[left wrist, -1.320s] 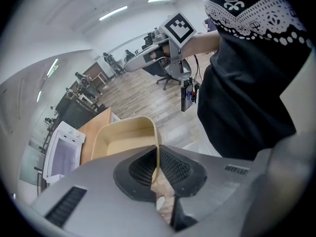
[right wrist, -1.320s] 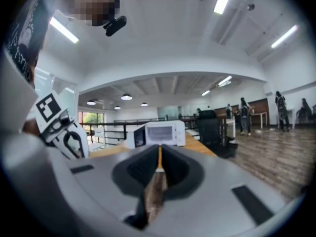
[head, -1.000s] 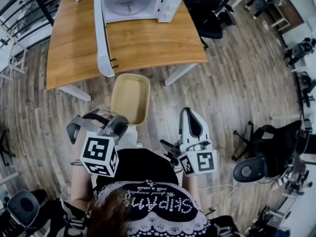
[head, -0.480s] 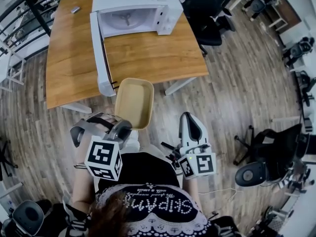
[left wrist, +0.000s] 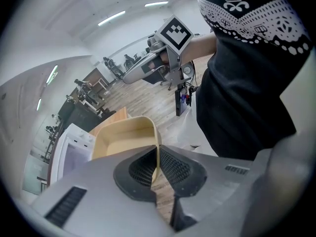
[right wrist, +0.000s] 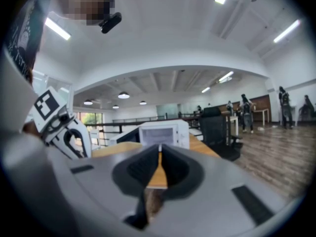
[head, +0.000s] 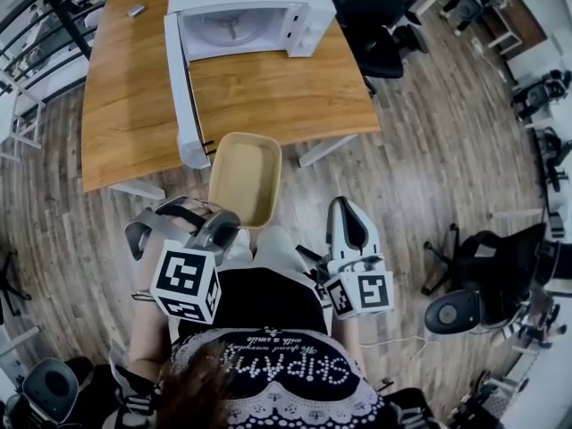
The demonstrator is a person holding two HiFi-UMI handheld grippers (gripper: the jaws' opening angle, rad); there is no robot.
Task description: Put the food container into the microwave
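My left gripper (head: 231, 228) is shut on the near rim of a tan, empty food container (head: 243, 179), holding it out over the floor. The container's far end reaches the table's front edge, beside the tip of the open microwave door (head: 181, 88). In the left gripper view the rim (left wrist: 156, 152) stands pinched between the dark pads (left wrist: 170, 166). The white microwave (head: 246, 12) stands at the back of the wooden table (head: 286, 88) with its cavity showing. My right gripper (head: 347, 229) hangs shut and empty to the right of the container; its view faces the microwave (right wrist: 160, 132).
A small grey object (head: 136, 10) lies at the table's far left corner. Black office chairs (head: 380, 34) stand behind the table's right end, and another chair (head: 465, 307) is at my right. Railings (head: 27, 43) run along the left. Wooden floor lies around me.
The container and my left gripper have come slightly nearer the table's front edge and the open door. The right gripper has hardly moved.
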